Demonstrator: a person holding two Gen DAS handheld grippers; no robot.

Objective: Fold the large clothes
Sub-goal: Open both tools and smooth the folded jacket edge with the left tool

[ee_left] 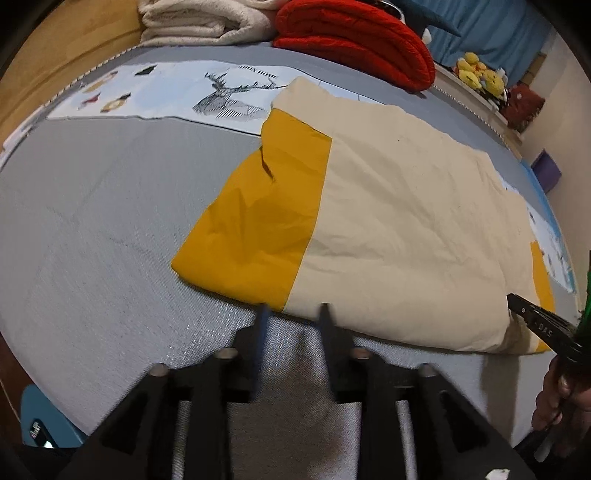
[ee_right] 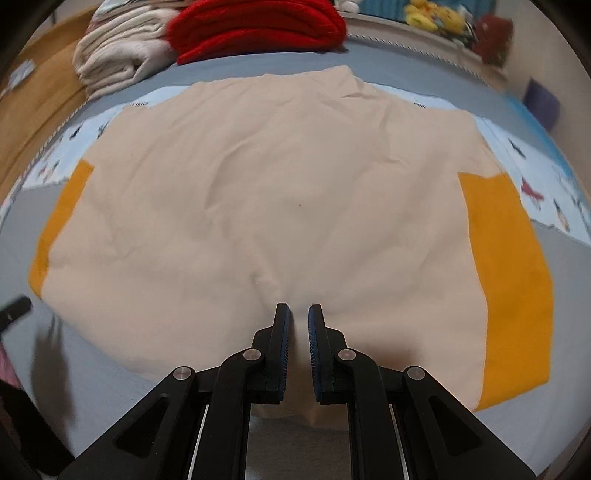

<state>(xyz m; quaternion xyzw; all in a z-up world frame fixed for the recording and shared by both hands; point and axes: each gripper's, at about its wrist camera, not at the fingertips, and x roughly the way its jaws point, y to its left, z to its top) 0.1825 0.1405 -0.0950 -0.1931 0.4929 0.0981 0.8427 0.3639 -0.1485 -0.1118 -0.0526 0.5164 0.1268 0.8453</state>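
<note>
A large cream garment (ee_left: 406, 221) with yellow sleeves (ee_left: 258, 221) lies spread flat on the grey bed (ee_left: 92, 221). My left gripper (ee_left: 294, 314) is open, its tips at the near hem where yellow meets cream, with only grey bed showing between them. In the right wrist view the garment (ee_right: 258, 203) fills the middle, a yellow sleeve (ee_right: 513, 277) on its right. My right gripper (ee_right: 298, 312) is shut on the near hem, and creases run out from its tips. The left wrist view shows the right gripper (ee_left: 517, 304) at the garment's near right end, held by a hand (ee_left: 561, 402).
A folded cream blanket (ee_left: 199, 22) and a red quilt (ee_left: 354, 33) are stacked at the far end of the bed. A deer-print sheet (ee_left: 221, 96) lies under the garment. Yellow plush toys (ee_left: 480, 75) and a purple box (ee_left: 546, 170) sit beyond the right edge.
</note>
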